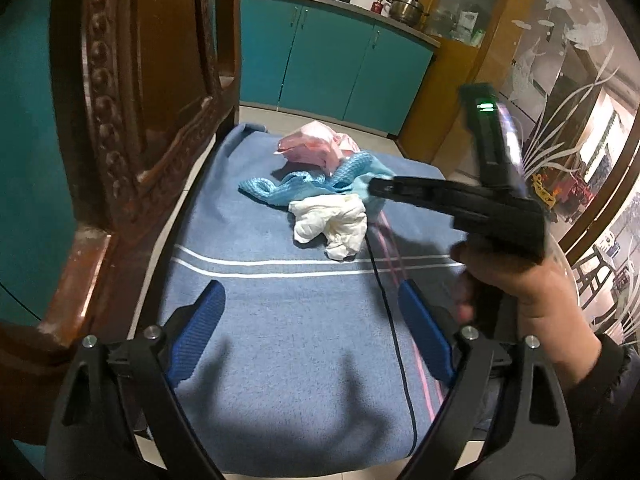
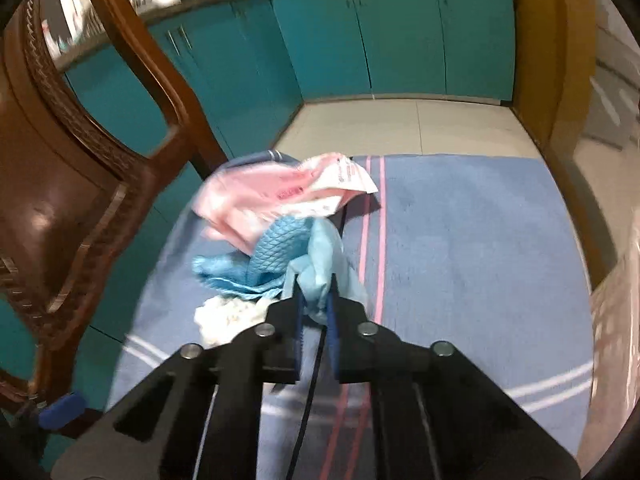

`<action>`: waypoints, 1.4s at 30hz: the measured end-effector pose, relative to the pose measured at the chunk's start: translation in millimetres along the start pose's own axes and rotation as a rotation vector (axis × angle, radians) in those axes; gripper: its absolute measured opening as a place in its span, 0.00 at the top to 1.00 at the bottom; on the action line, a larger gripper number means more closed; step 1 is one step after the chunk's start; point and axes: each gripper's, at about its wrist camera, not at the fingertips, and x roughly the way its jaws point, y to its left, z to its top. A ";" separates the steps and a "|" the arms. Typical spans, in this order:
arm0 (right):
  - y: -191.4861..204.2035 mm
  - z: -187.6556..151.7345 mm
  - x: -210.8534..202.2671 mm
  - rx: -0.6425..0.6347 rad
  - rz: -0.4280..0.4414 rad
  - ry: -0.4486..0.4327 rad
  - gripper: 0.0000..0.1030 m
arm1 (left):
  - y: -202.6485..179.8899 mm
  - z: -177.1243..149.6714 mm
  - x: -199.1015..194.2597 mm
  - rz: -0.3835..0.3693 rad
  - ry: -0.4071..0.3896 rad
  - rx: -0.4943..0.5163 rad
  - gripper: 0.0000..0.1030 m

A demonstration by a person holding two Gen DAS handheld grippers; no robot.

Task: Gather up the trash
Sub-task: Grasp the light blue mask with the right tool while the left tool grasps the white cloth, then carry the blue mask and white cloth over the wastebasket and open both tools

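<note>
Surface: a blue woven blanket with white and pink stripes [image 1: 288, 340] covers a seat-like platform, and a thin black cable [image 1: 394, 320] runs along it from near to far.
Trash pile: three pieces lie bunched together at the far middle of the blanket, touching one another.
Pink piece: a crumpled pink plastic wrapper with printed lettering [image 2: 256, 200] sits farthest away; in the left wrist view it shows as the pale pink lump at the back of the pile.
Blue piece: a light blue textured cloth-like wad [image 2: 276, 256] lies in front of the wrapper and spreads to the left.
White piece: a crumpled white paper tissue [image 1: 332, 224] lies nearest, just in front of the blue wad.
Right gripper: the black two-finger tool with blue pads [image 2: 315, 300] has its pads drawn close together, pinching a smooth pale blue fold of the wad between them. In the left wrist view its black body reaches in from the right, held by the person's right hand [image 1: 532, 292].
Left gripper: the black tool with blue ribbed pads [image 1: 320, 328] has its fingers spread wide apart over the near part of the blanket, holding nothing and well short of the pile.
Left side: a carved dark brown wooden chair back [image 1: 132, 120] stands at the blanket's left edge.
Background: teal cabinet doors [image 2: 400, 36] run along the far wall above a pale tiled floor [image 2: 400, 128], and a steel pot [image 1: 405, 6] rests on the counter.
</note>
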 end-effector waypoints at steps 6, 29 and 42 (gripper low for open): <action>-25.0 -45.6 -109.8 0.045 0.026 -0.123 0.93 | -9.4 6.5 25.2 -0.003 0.012 0.031 0.15; -56.3 -89.6 -170.8 0.115 0.092 -0.207 0.93 | -39.7 34.7 94.4 0.102 0.100 0.170 0.73; -19.6 -100.3 -170.1 0.005 0.099 -0.175 0.93 | -37.7 -12.3 -53.6 0.078 -0.051 0.136 0.72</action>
